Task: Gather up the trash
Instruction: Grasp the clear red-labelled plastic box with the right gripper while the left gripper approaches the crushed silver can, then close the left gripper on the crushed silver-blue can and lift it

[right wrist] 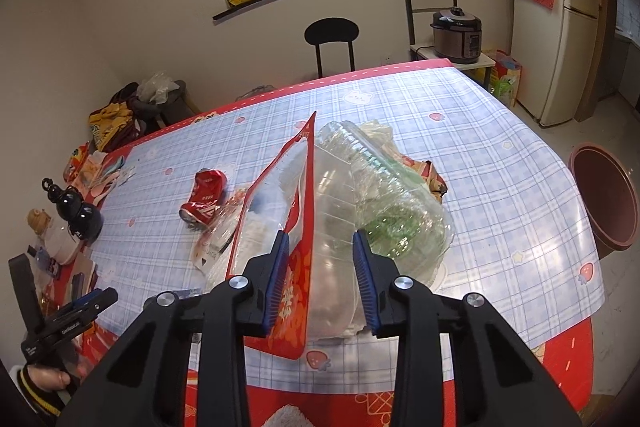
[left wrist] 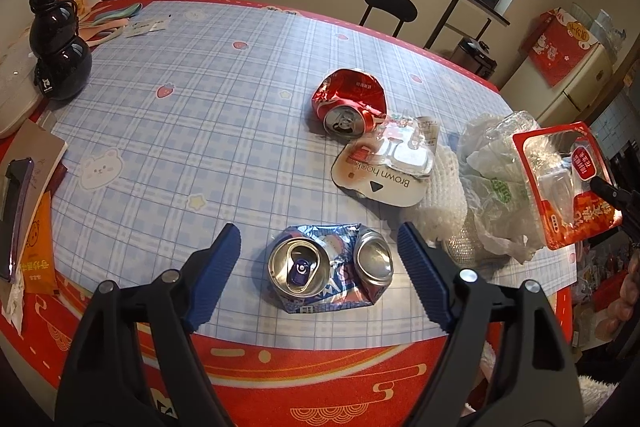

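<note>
The left gripper (left wrist: 320,267) hangs low over the near edge of the bench (left wrist: 200,107), its jaws wide apart on either side of a crushed blue can (left wrist: 330,269) that lies flat on the checked cloth, touching neither jaw. Beyond the blue can lies a crushed red can (left wrist: 349,103), and just to the right of that a white card package (left wrist: 386,167) marked "Brown hook". Right of the blue can sits a heap of crumpled clear plastic (left wrist: 496,179). The right gripper (right wrist: 318,269) holds a red-edged blister pack (right wrist: 296,227) lifted off the bench, above that heap; its jaws stand partly apart, the left one pressed against the pack, and whether the right one touches the pack's clear shell I cannot tell.
</note>
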